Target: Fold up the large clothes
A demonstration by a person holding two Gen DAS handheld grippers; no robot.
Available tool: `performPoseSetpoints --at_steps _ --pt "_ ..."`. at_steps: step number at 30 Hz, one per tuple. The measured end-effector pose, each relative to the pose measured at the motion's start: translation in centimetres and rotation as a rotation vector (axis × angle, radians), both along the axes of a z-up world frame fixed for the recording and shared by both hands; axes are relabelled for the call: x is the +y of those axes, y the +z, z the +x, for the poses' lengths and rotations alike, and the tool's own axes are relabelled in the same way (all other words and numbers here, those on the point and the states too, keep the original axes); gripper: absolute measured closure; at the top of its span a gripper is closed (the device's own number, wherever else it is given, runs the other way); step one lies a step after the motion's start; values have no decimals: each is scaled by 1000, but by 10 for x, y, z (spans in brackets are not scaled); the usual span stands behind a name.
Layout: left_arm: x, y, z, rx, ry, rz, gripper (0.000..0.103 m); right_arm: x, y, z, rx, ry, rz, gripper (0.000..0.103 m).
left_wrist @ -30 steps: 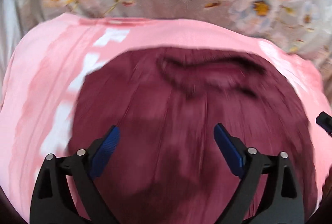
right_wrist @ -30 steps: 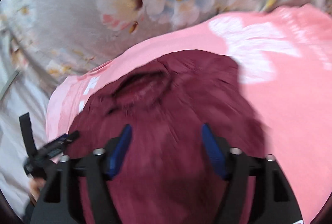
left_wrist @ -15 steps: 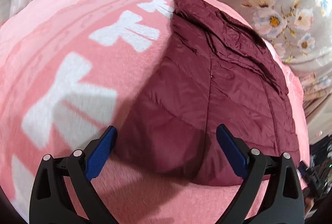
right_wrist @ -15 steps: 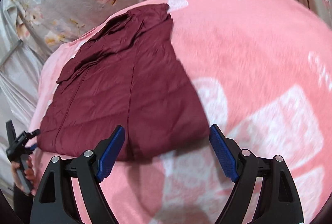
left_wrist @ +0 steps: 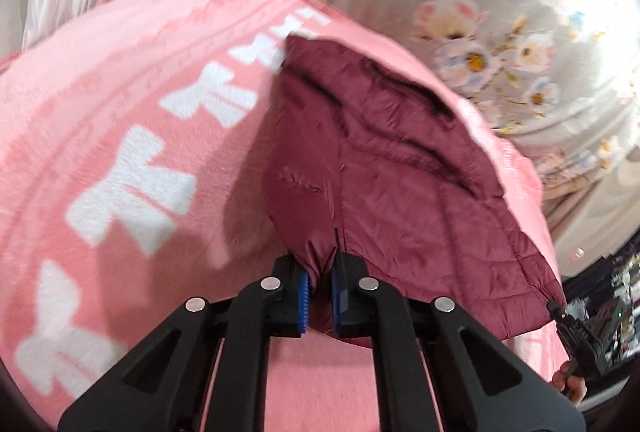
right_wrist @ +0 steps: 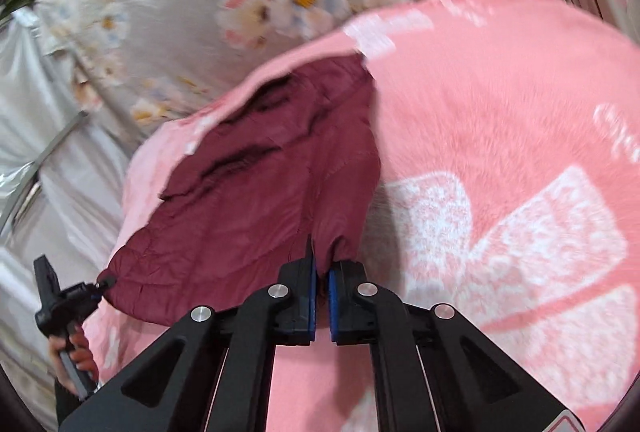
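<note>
A maroon quilted jacket [left_wrist: 400, 172] lies flat on a pink blanket [left_wrist: 140, 112], collar at the far end. My left gripper [left_wrist: 320, 272] is closing tight on the jacket's near left hem corner, and its blue pads [left_wrist: 304, 296] press the bunched fabric. My right gripper [right_wrist: 322, 268] is closing the same way on the jacket's [right_wrist: 260, 192] near right hem corner, with fabric pinched between its pads [right_wrist: 334, 296]. In each wrist view the other gripper shows at the opposite corner: right gripper [left_wrist: 576, 336], left gripper [right_wrist: 68, 304], the latter held by a hand [right_wrist: 76, 356].
The pink blanket [right_wrist: 500, 152] with white bow patterns covers the bed around the jacket. Grey floral bedding [left_wrist: 500, 32] lies beyond the jacket's collar. Pale sheets [right_wrist: 48, 172] and a metal rail [right_wrist: 60, 144] are off to the left. Dark clutter [left_wrist: 600, 312] sits past the bed's right side.
Both grippers pulled back from above the jacket to its near hem. Their jaws went from wide open to shut, each pinching a hem corner, which now bunches and lifts slightly.
</note>
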State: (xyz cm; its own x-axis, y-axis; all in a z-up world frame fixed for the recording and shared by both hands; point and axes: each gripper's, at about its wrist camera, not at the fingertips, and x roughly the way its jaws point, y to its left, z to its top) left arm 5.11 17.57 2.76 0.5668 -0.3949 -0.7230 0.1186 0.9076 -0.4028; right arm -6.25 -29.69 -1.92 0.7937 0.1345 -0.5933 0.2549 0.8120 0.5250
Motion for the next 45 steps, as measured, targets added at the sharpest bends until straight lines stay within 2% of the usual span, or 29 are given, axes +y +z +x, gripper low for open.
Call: performPoseSetpoints --at_steps 3,6,9,12,15,16,18,21,25,27,31,33,37,41,45 --pt "17 26 -33 -18 -19 -37 97 4 24 -39 -35 24 -30 99" --pt "34 51 -69 -27 -26 -107 97 13 46 -77 -74 46 -54 99" --pt "47 86 -103 -84 -10 -150 98 22 85 -121 -168 66 -80 100" --pt "50 128 -114 -189 1 -166 98 23 130 -132 -292 58 -104 100" --pt "37 164 -100 -292 12 -125 98 16 162 -118 -390 37 -126 100" --pt "26 174 -84 -316 18 -97 97 12 171 -104 -416 30 -134 100" --pt "6 185 -50 -337 24 -53 97 2 181 -64 -430 -3 -167 100" --pt "-23 193 9 -339 46 21 97 -15 184 8 -392 -44 -163 100" --pt "-61 174 108 -296 89 187 97 -38 170 100 -299 -107 -156 100" --pt "-70 152 148 -254 102 237 97 -51 146 147 -235 -137 -140 100" --pt "-90 87 214 -133 99 308 97 -59 89 209 -104 -175 -163 101" --pt "-94 59 227 -83 99 335 97 -63 58 234 -22 -176 -157 100" --pt "-96 -9 256 50 76 370 96 -66 8 258 90 -172 -144 101" --pt "-95 -44 261 76 52 363 88 -67 -29 270 161 -154 -119 101" --pt "-97 -58 262 60 55 352 84 -63 -55 280 216 -134 -105 100"
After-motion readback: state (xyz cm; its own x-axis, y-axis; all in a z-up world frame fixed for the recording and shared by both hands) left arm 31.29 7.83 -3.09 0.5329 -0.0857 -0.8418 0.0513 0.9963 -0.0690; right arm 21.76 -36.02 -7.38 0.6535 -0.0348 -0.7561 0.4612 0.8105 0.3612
